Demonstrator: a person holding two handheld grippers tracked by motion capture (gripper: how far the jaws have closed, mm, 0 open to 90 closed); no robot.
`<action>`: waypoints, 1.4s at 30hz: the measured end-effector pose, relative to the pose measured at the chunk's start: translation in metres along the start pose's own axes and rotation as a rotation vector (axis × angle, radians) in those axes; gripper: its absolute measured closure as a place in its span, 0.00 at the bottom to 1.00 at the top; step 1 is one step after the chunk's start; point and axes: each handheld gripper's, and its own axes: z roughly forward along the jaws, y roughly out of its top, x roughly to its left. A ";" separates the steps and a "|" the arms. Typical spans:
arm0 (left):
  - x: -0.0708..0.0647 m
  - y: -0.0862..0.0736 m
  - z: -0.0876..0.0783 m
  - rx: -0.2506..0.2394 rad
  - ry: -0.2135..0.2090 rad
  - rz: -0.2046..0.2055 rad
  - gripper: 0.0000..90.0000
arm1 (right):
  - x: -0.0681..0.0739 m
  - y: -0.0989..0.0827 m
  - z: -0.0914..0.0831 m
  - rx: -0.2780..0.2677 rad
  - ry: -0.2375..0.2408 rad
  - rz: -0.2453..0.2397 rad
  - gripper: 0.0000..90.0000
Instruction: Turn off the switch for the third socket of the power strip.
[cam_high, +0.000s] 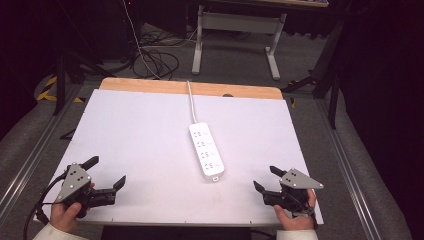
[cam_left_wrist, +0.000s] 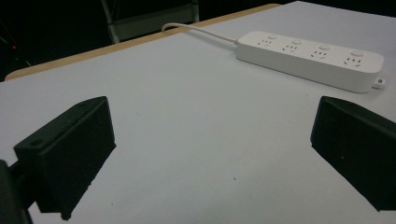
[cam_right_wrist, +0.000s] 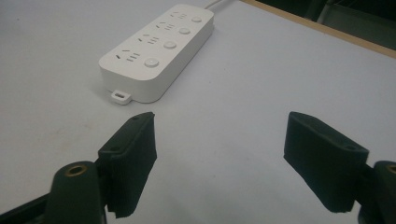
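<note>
White power strip (cam_high: 206, 151) lies flat near the middle of the table (cam_high: 130, 130), long axis running away from me, slightly angled. Its white cord (cam_high: 192, 102) leaves the far end and runs over the wooden back edge (cam_high: 150, 86). I count four socket groups on top, each with a round button; nothing plugged into any of them. Small tab (cam_right_wrist: 120, 95) sticks out of the near end.

My left gripper (cam_high: 108, 172) sits at the near left corner, held in a hand (cam_high: 64, 214), grey plate on top, cable looping off to the left. Claw is released: jaws spread wide, bare white surface between them. In the left gripper view the strip (cam_left_wrist: 309, 59) is well apart, up and to the right of the jaws.

My right gripper (cam_high: 265, 178) sits at the near right corner, also in a hand (cam_high: 292, 217). Claw released too, jaws wide apart, holding nothing. In the right gripper view the strip (cam_right_wrist: 158, 51) is near, just beyond the left jaw tip, not touching.

No containers on the table. Floor behind has a white desk frame (cam_high: 235, 30) and loose cables (cam_high: 157, 60).
</note>
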 end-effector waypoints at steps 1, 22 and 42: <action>0.000 0.000 0.000 -0.003 0.001 0.001 0.00 | 0.000 0.000 0.000 -0.003 0.001 0.000 0.29; -0.002 0.002 -0.005 -0.016 -0.029 0.027 0.00 | 0.000 0.002 -0.002 -0.005 -0.004 0.004 0.27; -0.003 0.002 -0.006 -0.012 -0.006 0.043 0.00 | 0.000 0.036 0.012 0.041 0.050 -0.003 0.30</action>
